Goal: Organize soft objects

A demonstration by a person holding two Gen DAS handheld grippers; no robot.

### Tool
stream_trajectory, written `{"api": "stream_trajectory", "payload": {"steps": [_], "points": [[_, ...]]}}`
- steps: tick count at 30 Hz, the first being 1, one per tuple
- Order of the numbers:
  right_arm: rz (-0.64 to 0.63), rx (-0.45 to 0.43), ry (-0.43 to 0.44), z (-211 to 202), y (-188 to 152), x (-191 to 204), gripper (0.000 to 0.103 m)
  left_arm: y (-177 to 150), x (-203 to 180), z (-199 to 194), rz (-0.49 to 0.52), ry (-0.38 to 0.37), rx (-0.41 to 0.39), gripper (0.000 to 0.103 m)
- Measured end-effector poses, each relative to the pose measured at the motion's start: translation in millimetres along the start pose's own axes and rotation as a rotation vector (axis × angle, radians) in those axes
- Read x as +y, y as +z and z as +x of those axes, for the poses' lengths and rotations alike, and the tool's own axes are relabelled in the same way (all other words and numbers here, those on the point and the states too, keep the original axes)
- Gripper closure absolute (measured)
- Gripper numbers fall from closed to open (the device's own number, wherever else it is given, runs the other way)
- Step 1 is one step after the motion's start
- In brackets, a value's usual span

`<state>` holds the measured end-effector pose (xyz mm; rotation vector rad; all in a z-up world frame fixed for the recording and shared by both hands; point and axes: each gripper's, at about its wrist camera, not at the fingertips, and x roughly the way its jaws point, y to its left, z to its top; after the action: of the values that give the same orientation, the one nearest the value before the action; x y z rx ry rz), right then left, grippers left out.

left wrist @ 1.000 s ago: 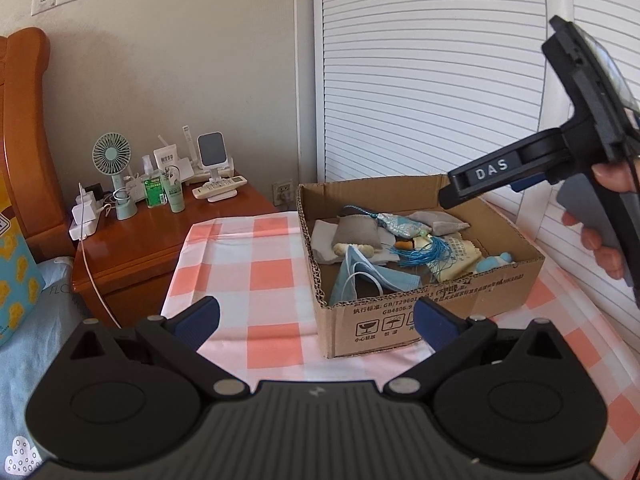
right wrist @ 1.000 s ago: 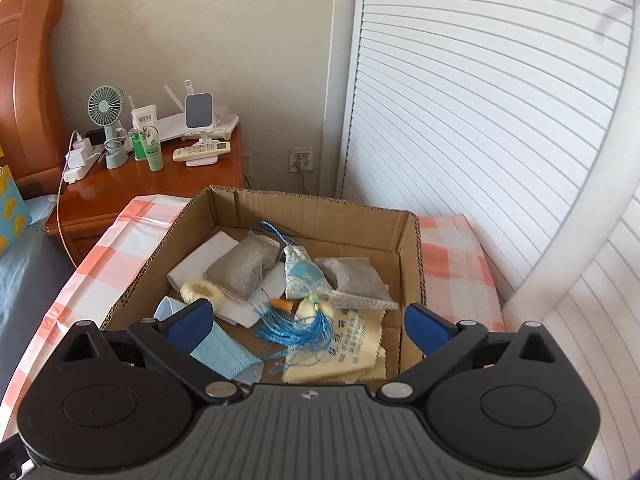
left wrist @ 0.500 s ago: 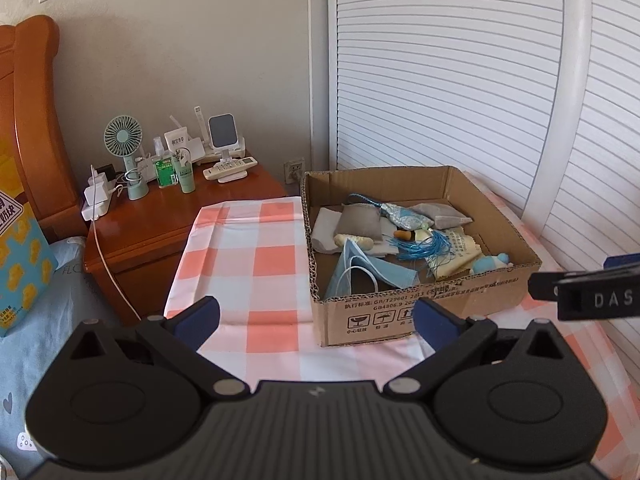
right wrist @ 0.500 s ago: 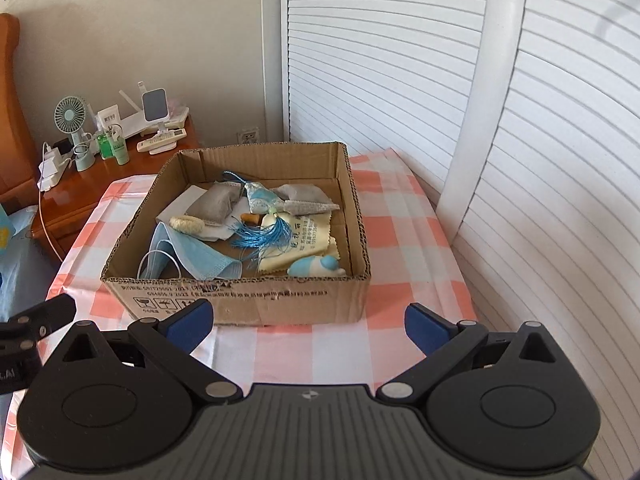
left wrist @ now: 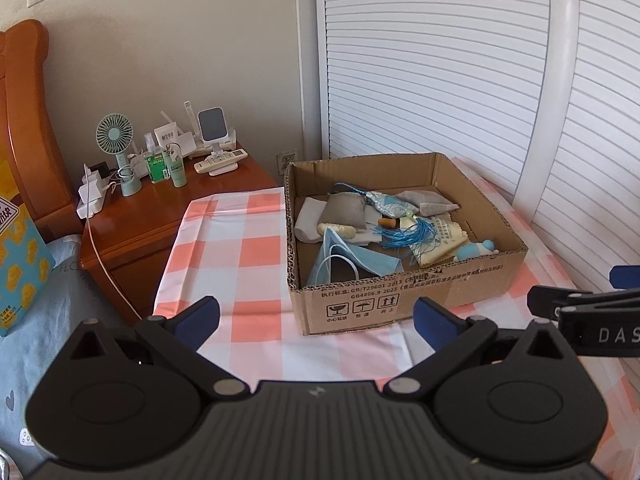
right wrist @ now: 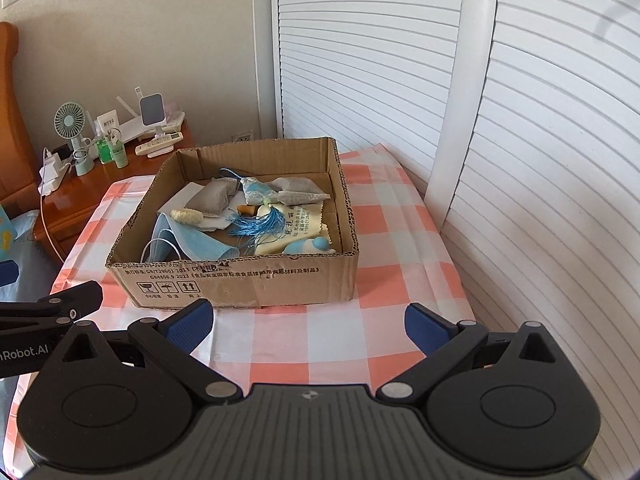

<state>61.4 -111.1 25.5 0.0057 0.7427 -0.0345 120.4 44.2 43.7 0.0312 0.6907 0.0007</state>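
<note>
Soft fabric bits (right wrist: pixel 240 216) piled in corrugated cardboard box (right wrist: pixel 240 280), both tongs spread

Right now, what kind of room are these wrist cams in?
Most likely a bedroom. A wooden headboard stands by a nightstand holding a small fan and chargers, and louvred wardrobe doors rise behind the cardboard box on the checked cloth.

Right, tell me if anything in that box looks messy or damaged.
The soft things in the cardboard box lie jumbled: the blue face mask is crumpled with its loops loose, and the blue tassel sprawls over the yellow cloth. Nothing looks spilled or torn.
</note>
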Motion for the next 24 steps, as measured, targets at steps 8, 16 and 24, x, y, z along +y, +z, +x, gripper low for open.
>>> {"api": "stream_trajectory", "payload": {"steps": [8,16,24], "points": [[0.001,-0.007,0.001,-2.2,-0.7,-2.0,0.000,0.4,-1.5,-1.2,-0.002,0.004,0.003,0.001],[0.006,-0.015,0.002,-4.9,-0.9,-3.9,0.000,0.5,-3.5,-1.7,0.001,0.005,0.005,0.001],[0.004,-0.022,0.003,-7.1,-0.6,-4.3,0.000,2.6,-2.6,-4.2,-0.003,0.007,0.000,0.001]]}}
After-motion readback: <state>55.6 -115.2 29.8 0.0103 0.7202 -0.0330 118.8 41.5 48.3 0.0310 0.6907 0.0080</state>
